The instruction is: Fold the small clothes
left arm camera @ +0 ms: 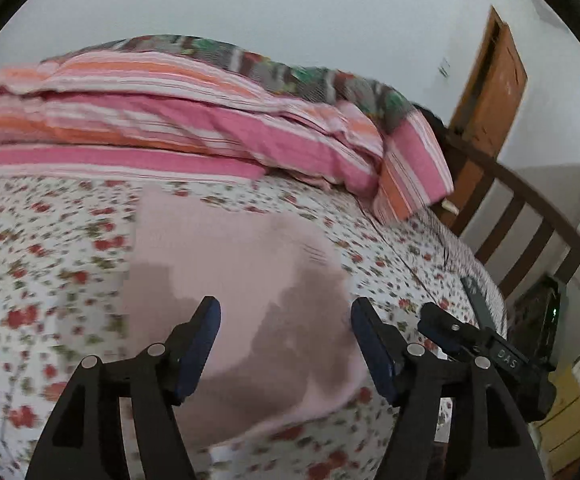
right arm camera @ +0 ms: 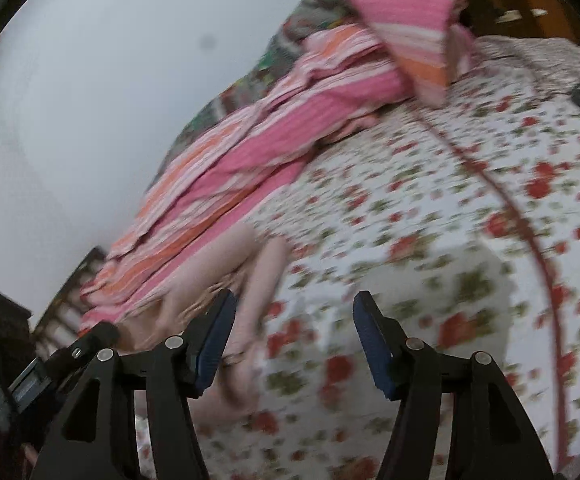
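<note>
1. Two grippers hang over a bed with a flowered sheet (left arm camera: 41, 248), both pictures blurred.
2. Left gripper (left arm camera: 285, 308): jaws apart, nothing between the pads; it hovers over a pale pink garment (left arm camera: 229, 256).
3. That garment lies flat in the middle of the bed, its far edge near a striped blanket (left arm camera: 169, 120) bunched along the far side by the wall.
4. Right gripper (right arm camera: 294, 304): jaws apart, empty, over bare sheet just beside the garment's (right arm camera: 249, 280) edge, which shows at its left finger.
5. In the left view the right gripper (left arm camera: 442, 326) sits just beside the left one, toward the bed's near right edge.
6. A dark phone (left arm camera: 476, 300) lies near the right edge, by the wooden headboard (left arm camera: 530, 216).
7. A striped pillow (left arm camera: 414, 168) rests at the far right corner.
</note>
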Tool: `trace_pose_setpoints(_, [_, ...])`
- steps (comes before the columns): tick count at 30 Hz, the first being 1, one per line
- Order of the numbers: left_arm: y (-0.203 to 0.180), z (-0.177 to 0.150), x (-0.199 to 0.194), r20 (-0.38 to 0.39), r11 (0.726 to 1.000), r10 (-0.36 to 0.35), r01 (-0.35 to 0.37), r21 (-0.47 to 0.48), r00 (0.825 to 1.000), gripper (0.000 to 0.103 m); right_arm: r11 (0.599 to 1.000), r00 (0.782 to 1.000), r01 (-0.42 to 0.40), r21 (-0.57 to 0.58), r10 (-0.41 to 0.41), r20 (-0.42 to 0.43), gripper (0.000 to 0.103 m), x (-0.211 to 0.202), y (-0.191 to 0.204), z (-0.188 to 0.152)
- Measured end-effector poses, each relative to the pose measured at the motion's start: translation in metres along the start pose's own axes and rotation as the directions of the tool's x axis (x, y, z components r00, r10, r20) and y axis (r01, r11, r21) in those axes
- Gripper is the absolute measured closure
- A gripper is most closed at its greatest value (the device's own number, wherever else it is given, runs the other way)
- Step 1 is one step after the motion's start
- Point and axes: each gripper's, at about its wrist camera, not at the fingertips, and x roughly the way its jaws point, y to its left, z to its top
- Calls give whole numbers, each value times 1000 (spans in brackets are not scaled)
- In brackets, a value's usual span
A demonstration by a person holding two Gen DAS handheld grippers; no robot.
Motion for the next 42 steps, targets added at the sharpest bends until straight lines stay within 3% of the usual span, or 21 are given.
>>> trace_pose_setpoints(3, [37,1,-9,15,998,45,-44,-35,999,37,999,999,-43,-19,43,8,34,5,18,1])
trace_pose_setpoints(7, [80,2,-2,1,993,80,-80,-89,997,37,994,993,-108,6,108,-37,34,25,38,6])
trace_pose_setpoints(12, [114,11,15,0,990,63,-63,-129,998,37,998,991,-57,-22,54,-125,34,72,67,14])
trace_pose_setpoints(13, [117,12,18,0,990,57,-57,-129,998,37,999,990,0,-32,-4,-144,36,86,70,15])
trace_pose_setpoints(15, [124,17,25,6,992,42,-40,-124,999,37,996,981,54,-71,-66,-184,81,106,74,15])
trace_pose_setpoints(18, [130,24,31,11,995,25,-24,-93,1000,37,976,992,20,-219,-46,-116,88,92,87,13])
trace_pose_setpoints(20, [134,29,32,10,996,-6,7,-91,1000,37,974,998,-7,-228,-6,-56,89,72,84,12])
trace_pose_setpoints(22, [140,34,35,8,994,-53,54,-95,999,37,983,996,38,-182,-52,-76,89,74,73,6])
trace_pose_setpoints(25, [144,33,36,30,996,-36,38,-78,999,37,979,986,92,-183,-116,-123,88,88,63,-7])
trace_pose_setpoints(26, [147,31,36,35,996,-36,39,-80,999,37,980,986,93,-175,-115,-119,84,86,61,-6])
trace_pose_setpoints(28, [153,29,37,24,994,-55,57,-97,998,37,987,985,100,-129,-117,-129,63,82,57,-1])
trace_pose_setpoints(29, [157,29,37,18,992,-65,67,-109,998,37,990,985,104,-94,-116,-129,45,82,53,2])
trace_pose_setpoints(30, [160,31,36,22,990,-76,78,-117,997,37,993,985,99,-71,-108,-134,36,83,50,3])
trace_pose_setpoints(34, [168,34,31,33,984,-113,117,-131,993,37,999,960,44,16,-38,-277,28,116,36,6])
trace_pose_setpoints(37, [171,35,26,41,983,-122,126,-131,992,37,996,961,31,78,-8,-278,19,125,29,6])
trace_pose_setpoints(42, [176,36,22,50,982,-120,126,-138,992,37,998,951,51,-43,-61,-304,15,144,48,-1])
